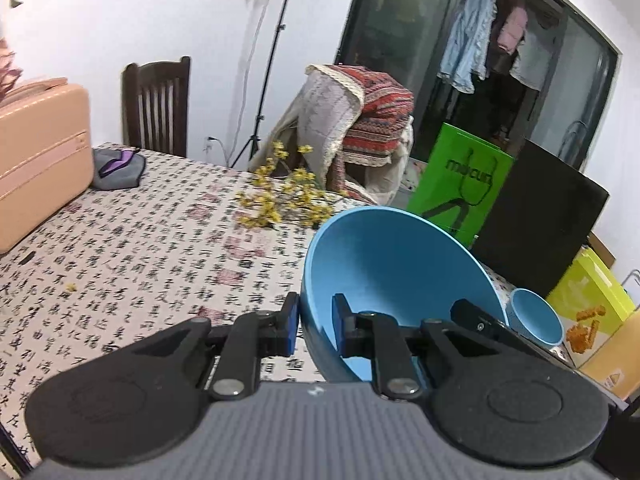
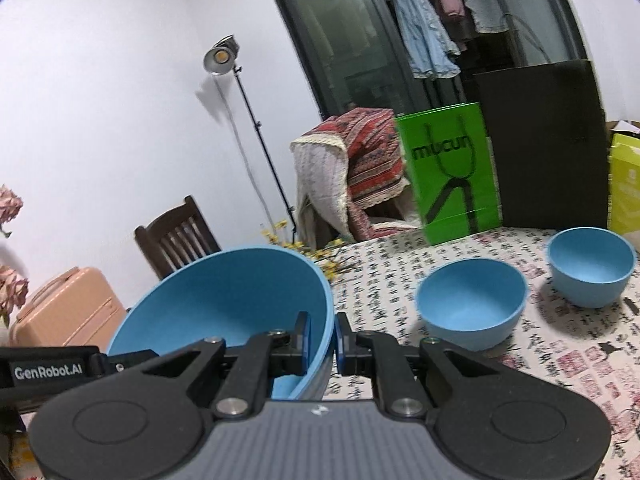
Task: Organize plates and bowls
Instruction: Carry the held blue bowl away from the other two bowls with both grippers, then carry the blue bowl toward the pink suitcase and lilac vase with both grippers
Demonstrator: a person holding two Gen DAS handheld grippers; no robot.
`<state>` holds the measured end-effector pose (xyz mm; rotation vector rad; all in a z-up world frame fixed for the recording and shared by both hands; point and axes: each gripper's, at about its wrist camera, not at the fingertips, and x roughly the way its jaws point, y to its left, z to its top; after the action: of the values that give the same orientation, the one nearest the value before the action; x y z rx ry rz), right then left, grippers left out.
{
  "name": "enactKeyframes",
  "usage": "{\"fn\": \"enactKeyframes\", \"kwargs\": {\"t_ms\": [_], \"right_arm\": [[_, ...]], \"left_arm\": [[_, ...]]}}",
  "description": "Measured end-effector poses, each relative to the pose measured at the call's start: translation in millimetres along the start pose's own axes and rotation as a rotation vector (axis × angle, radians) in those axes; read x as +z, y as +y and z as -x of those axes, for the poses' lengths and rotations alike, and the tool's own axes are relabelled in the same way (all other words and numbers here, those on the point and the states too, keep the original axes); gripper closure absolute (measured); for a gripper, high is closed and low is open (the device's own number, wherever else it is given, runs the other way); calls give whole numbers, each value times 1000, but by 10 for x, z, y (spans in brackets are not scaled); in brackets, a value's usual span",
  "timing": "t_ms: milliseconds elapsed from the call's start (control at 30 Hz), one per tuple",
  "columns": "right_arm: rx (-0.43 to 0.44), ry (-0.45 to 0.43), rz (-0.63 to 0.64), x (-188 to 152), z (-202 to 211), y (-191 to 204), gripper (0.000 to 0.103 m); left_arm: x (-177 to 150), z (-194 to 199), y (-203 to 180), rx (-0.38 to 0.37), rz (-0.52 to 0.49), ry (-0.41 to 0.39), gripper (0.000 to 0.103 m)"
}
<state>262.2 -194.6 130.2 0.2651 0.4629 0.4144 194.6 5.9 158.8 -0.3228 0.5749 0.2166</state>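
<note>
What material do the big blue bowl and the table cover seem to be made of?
Big blue bowl: likely plastic or melamine; matte, uniform colour, thin even rim, only soft highlights. Table cover: probably woven cloth, printed with black characters and red seals; no gloss visible.

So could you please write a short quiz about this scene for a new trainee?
1. True or false: both claws grip one large blue bowl by its rim.
2. How many smaller blue bowls stand on the table in the right wrist view?
3. The green bag stands: A) on the chair B) at the table's far edge C) inside a bowl.

Key: 1 true; 2 two, a nearer bowl and a farther bowl; 3 B.
</note>
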Motion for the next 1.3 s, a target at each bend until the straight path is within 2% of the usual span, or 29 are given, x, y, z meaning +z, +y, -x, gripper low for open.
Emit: {"fn": "enactKeyframes", "kwargs": {"t_ms": [467,1300], "right_arm": [[89,53,45,-188,-224,536,91],[186,119,95,-425,-365,1046,91]], "left_arm": [[3,75,568,89,71,-6,85],[-124,279,1107,181,150,-17,85]]}}
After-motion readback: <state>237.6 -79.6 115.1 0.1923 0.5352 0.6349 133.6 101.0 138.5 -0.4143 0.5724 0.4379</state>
